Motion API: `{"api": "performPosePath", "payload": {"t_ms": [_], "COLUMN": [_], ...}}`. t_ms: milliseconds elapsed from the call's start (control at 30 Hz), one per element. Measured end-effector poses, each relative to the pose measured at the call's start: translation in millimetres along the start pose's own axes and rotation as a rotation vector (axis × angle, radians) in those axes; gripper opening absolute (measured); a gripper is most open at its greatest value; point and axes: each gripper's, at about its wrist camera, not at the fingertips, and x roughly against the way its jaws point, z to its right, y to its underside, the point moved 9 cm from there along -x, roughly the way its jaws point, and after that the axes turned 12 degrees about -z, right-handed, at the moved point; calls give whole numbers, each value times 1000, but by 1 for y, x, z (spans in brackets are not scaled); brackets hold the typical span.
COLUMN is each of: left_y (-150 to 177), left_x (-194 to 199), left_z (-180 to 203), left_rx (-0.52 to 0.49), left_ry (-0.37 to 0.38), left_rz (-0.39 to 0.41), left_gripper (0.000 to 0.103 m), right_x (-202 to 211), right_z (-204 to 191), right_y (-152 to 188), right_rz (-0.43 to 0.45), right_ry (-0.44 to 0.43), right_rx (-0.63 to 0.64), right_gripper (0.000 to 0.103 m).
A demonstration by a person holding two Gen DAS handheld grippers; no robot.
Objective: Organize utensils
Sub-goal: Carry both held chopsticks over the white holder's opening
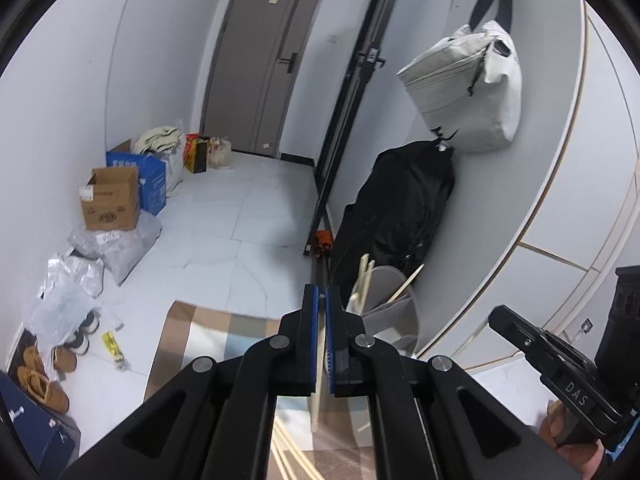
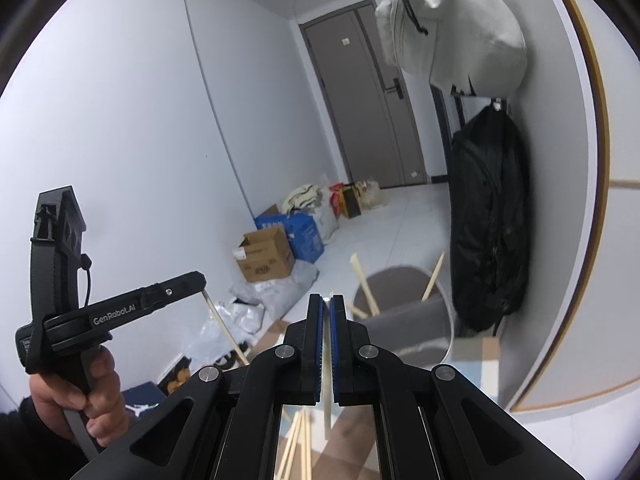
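My left gripper [image 1: 322,294] is shut on a pale wooden chopstick [image 1: 320,364] that hangs down between its blue pads. My right gripper [image 2: 326,300] is likewise shut on a chopstick [image 2: 327,396]. Both are held in the air. A grey round utensil holder [image 1: 394,304] stands ahead and slightly right of both, with several chopsticks leaning in it; in the right wrist view the holder [image 2: 404,316] is just beyond my fingertips. Loose chopsticks [image 2: 298,440] lie on the striped mat below. In the right wrist view the left gripper [image 2: 196,280] shows its chopstick [image 2: 224,328] dangling.
A striped mat [image 1: 208,328] covers the surface below. A black backpack [image 1: 404,208] and a white bag [image 1: 464,92] hang on the wall right of the holder. Cardboard boxes [image 1: 112,200], plastic bags [image 1: 68,296] and shoes [image 1: 40,380] line the left wall. A closed door [image 1: 264,60] is far ahead.
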Motion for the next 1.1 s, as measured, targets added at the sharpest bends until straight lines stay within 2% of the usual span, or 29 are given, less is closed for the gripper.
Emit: {"api": "performPosePath", "payload": {"t_ms": [300, 600, 833, 1100], "left_y": [-49, -87, -95, -94], "left_x": [12, -2, -30, -59], "left_z": [46, 70, 72, 62], "left_rx": [-74, -107, -124, -118], "left_ry": [54, 78, 54, 52], "left_rz": [37, 50, 36, -9], "left_gripper": [0, 0, 0, 0], "right_x": [16, 12, -4, -29], "right_z": [17, 39, 55, 70], "right_y": [-55, -111, -133, -137], "right_rz": [43, 84, 96, 76], "right_ry": [22, 55, 68, 72], "right_rx": [21, 36, 38, 37], "right_gripper": [3, 3, 3, 3]}}
